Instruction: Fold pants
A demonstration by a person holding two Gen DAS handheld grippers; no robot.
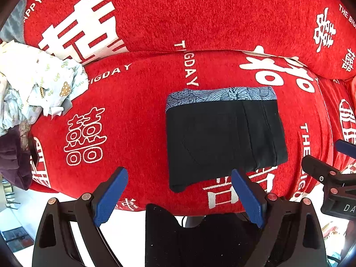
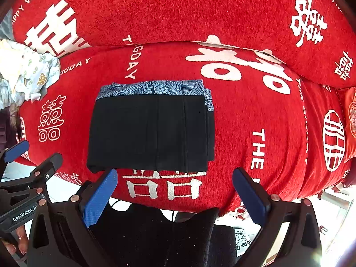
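The left gripper [image 1: 179, 197] stands with its two blue pads spread wide and nothing between them; its fingers [image 1: 111, 197] hover over the near edge of the red sofa cover [image 1: 133, 133]. The right gripper [image 2: 175, 197] is likewise spread wide and holds nothing, its blue fingers [image 2: 100, 198] poised just short of the cushion's front edge. Each gripper shows at the side of the other's view: the right one at the right margin of the left wrist view, the left one at the left margin of the right wrist view.

Just ahead of both lies the one pair of pants [image 1: 222, 138], a single black folded rectangle resting flat on the seat. From the left gripper it sits ahead and to the right, its near corner reaching between the two pads, close by the right-hand pad. From the right gripper the pants [image 2: 151, 131] sit ahead and to the left, the near hem just beyond the left-hand pad. Neither gripper touches the cloth. A blue-and-white floral band [image 1: 220, 95] runs along the far edge of the fold.

Farther off to the left lies one crumpled heap of pale printed laundry [image 1: 33, 84], with a dark purple garment [image 1: 13, 155] nearer beside it. Beyond the pants rises the sofa's back cushion [image 1: 200, 17], red with white lettering.
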